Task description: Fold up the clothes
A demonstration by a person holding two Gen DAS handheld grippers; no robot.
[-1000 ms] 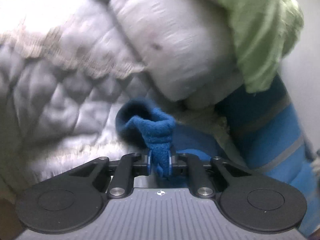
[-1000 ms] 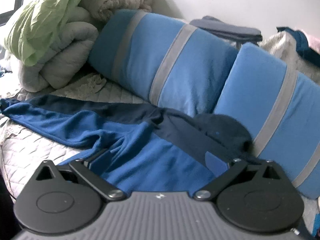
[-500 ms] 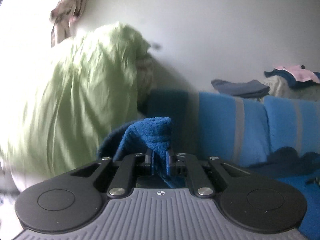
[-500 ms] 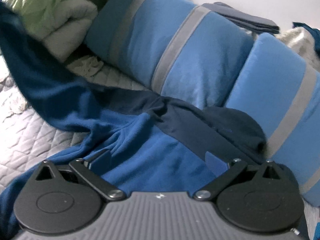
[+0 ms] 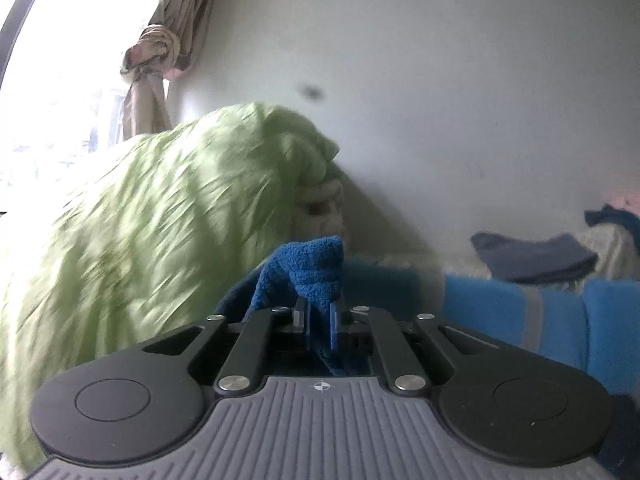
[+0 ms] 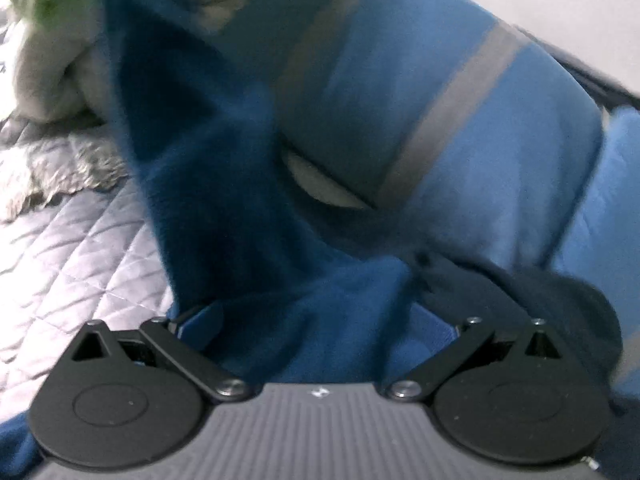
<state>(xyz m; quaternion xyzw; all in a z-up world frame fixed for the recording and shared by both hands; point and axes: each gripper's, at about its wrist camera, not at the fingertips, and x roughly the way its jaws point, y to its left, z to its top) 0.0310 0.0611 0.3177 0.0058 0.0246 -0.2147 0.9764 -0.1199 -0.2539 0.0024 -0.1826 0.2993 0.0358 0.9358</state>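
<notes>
My left gripper (image 5: 319,320) is shut on the sleeve end of a blue fleece jacket (image 5: 308,270) and holds it raised, level with the green blanket pile. In the right wrist view the jacket (image 6: 304,304) rises as a taut blue band from the lower middle up to the top left, with its dark navy part (image 6: 520,292) lying against the pillow. My right gripper (image 6: 316,328) is open, jaws wide apart, low over the jacket body. Its fingertips are partly hidden by the fleece.
A green blanket (image 5: 152,240) tops a folded grey duvet (image 6: 48,68) at the left. Blue pillows with grey stripes (image 6: 460,112) lean on the white wall (image 5: 440,80). A quilted bedspread (image 6: 72,248) covers the bed. Folded dark clothes (image 5: 532,256) lie behind the pillows. A tied curtain (image 5: 156,48) hangs by the window.
My left gripper lifted the sleeve from the bedspread high up and swung toward the wall. The jacket was pulled up and taut. My right gripper stayed open and moved closer to the jacket.
</notes>
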